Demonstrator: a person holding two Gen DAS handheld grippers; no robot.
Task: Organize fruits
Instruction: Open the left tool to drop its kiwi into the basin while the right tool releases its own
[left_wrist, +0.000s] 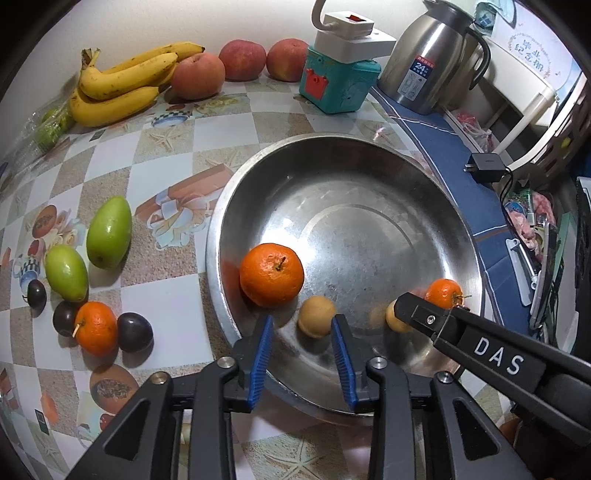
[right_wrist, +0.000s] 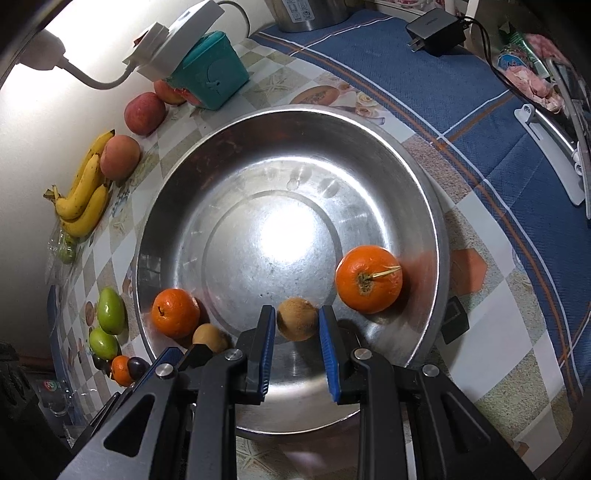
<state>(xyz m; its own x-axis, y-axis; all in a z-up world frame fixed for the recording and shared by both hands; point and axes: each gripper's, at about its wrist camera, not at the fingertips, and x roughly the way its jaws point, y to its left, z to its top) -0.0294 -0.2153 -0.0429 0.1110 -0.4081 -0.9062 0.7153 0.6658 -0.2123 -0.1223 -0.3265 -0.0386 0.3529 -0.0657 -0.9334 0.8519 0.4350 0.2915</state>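
Leaning in, I saw both tools pointing steeply down into the wide stainless-steel basin (left_wrist: 236, 206) on the checked-cloth desk (left_wrist: 173, 266). The left hand-held gripper (left_wrist: 301, 320) stood slightly parted around a small round tan fruit (left_wrist: 316, 316) in the basin, with a gap showing at one pad. The right hand-held gripper (right_wrist: 296, 309) was clamped on a second tan fruit (right_wrist: 297, 319) at the basin's near side. A large orange mandarin (left_wrist: 271, 275) and a stalked mandarin (right_wrist: 368, 279) sat inside. Green oval fruits (left_wrist: 109, 232), dark plums (left_wrist: 135, 331), yellow bananas (left_wrist: 122, 85) and red apples (left_wrist: 242, 59) lay outside on the desk.
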